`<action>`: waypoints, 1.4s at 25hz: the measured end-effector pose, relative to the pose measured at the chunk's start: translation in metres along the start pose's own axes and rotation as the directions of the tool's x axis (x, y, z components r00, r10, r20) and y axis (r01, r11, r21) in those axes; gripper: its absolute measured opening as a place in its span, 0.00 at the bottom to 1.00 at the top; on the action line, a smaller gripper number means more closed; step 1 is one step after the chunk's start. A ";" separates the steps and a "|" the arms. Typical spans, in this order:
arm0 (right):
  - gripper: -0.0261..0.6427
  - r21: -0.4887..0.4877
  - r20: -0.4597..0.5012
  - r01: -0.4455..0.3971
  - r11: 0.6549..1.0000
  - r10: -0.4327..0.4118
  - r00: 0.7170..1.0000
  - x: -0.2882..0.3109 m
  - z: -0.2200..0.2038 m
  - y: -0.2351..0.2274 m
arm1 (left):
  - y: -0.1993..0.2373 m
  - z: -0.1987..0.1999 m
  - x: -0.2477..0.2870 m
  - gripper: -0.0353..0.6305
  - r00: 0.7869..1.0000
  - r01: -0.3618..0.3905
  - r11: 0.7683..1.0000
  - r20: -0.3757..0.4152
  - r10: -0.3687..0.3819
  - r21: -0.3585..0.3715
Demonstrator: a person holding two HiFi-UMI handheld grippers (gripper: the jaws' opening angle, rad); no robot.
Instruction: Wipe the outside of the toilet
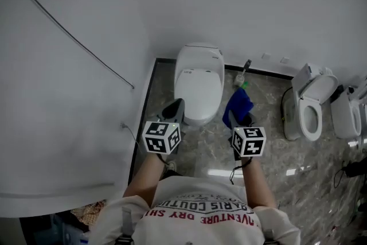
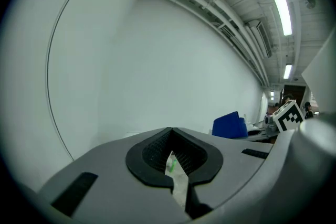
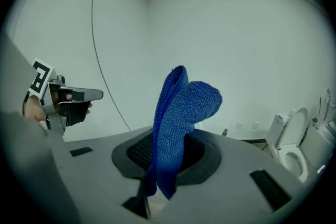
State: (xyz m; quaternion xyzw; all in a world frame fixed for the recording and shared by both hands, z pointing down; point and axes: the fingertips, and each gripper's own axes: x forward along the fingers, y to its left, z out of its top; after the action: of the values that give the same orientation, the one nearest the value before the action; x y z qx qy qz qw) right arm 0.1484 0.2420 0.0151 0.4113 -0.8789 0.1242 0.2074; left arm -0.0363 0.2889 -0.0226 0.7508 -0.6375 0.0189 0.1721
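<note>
Blue cloth (image 1: 238, 105) is clamped in right gripper (image 1: 239, 119); left gripper (image 2: 170, 134) is closed, empty — white toilet (image 1: 198, 83) just ahead, grey marble floor (image 1: 261, 103) beneath, white walls (image 1: 258, 3) beyond.

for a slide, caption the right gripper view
Right claw shut on a blue terry cloth, white open-lid toilet far right

The toilet (image 1: 198, 82) is standing against the wall (image 1: 241, 3), a second toilet (image 1: 310, 103) well to its right. The left gripper (image 1: 175, 106) is hanging before it, the right gripper (image 1: 241, 119) rightward, the cloth (image 1: 237, 104) sitting between its jaws.
</note>
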 end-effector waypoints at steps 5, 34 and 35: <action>0.15 -0.015 0.067 -0.034 0.999 0.035 0.997 -0.024 0.012 0.006 | -0.015 0.023 -0.024 0.06 0.996 -0.041 0.996 0.082 0.034 0.077; 0.15 -0.049 0.063 -0.078 0.996 0.081 0.995 -0.007 0.024 0.003 | -0.007 0.033 -0.012 0.06 0.996 -0.061 0.989 0.074 0.052 0.134; 0.15 -0.050 0.062 -0.079 0.996 0.082 0.995 -0.005 0.024 0.003 | -0.007 0.034 -0.011 0.06 0.996 -0.062 0.989 0.074 0.052 0.134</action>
State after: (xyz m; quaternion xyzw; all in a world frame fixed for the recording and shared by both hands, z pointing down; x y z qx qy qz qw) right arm 0.1431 0.2380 -0.0089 0.3744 -0.9035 0.0984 0.1838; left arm -0.0382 0.2904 -0.0583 0.7424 -0.6616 0.0408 0.0975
